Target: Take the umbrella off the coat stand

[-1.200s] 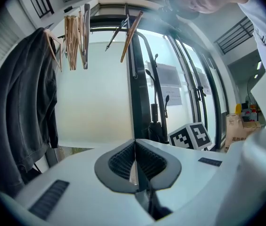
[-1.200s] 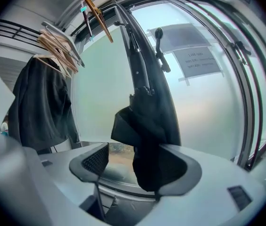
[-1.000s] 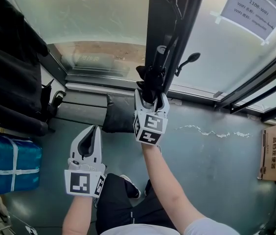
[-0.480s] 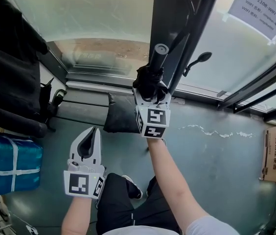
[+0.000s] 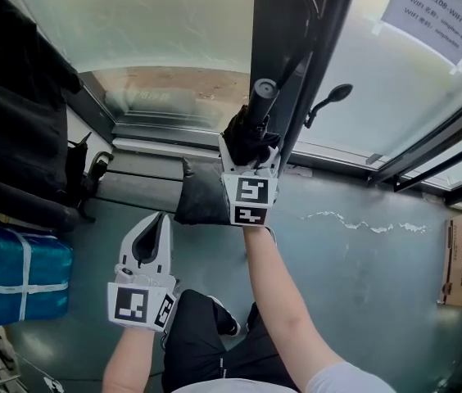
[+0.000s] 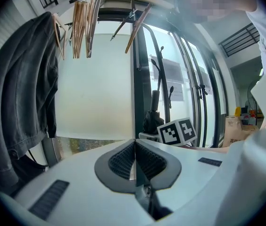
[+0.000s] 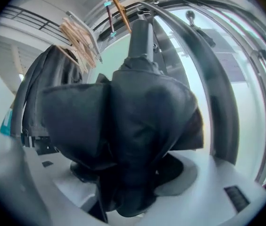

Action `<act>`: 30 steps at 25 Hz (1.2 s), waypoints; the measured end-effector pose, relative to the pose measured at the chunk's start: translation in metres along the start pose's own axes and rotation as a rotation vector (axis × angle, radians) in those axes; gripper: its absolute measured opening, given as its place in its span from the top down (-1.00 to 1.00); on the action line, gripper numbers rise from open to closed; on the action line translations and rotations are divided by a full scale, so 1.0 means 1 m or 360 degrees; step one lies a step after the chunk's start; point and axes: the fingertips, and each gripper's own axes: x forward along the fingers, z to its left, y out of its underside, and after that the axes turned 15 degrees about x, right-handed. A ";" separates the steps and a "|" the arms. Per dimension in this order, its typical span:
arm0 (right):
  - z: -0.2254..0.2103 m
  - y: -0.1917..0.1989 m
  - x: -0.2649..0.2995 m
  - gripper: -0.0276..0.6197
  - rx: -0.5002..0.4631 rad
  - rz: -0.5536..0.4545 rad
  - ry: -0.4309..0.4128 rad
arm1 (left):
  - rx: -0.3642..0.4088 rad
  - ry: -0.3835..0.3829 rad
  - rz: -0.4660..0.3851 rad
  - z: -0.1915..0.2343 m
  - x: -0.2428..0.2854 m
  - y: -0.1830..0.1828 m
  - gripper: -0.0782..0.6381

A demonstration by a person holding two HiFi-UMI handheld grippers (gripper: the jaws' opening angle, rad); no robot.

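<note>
1. Your right gripper (image 5: 250, 152) is clamping the folded umbrella (image 5: 257, 109) around its bunched fabric, probably for a firm lifting hold.
2. The umbrella is standing handle-up, close against the coat stand (image 5: 284, 47).
3. Your left gripper (image 5: 151, 229) is hanging low, jaws together, holding nothing.

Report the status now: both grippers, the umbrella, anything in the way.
Right gripper shut on the folded black umbrella. Left gripper shut, empty, low. Umbrella close beside the coat stand post; its knobbed hook juts out nearby.
</note>
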 end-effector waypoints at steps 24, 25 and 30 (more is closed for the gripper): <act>0.021 -0.026 -0.047 0.11 -0.0049 0.0117 -0.0124 | -0.0053 -0.0003 0.0104 -0.008 -0.022 -0.025 0.72; 0.022 -0.029 -0.048 0.11 -0.0051 0.0117 -0.0125 | -0.0053 0.0009 0.0116 -0.009 -0.022 -0.027 0.72; 0.024 -0.038 -0.059 0.11 -0.0034 0.0122 -0.0111 | -0.0045 0.0035 0.0162 -0.010 -0.023 -0.037 0.72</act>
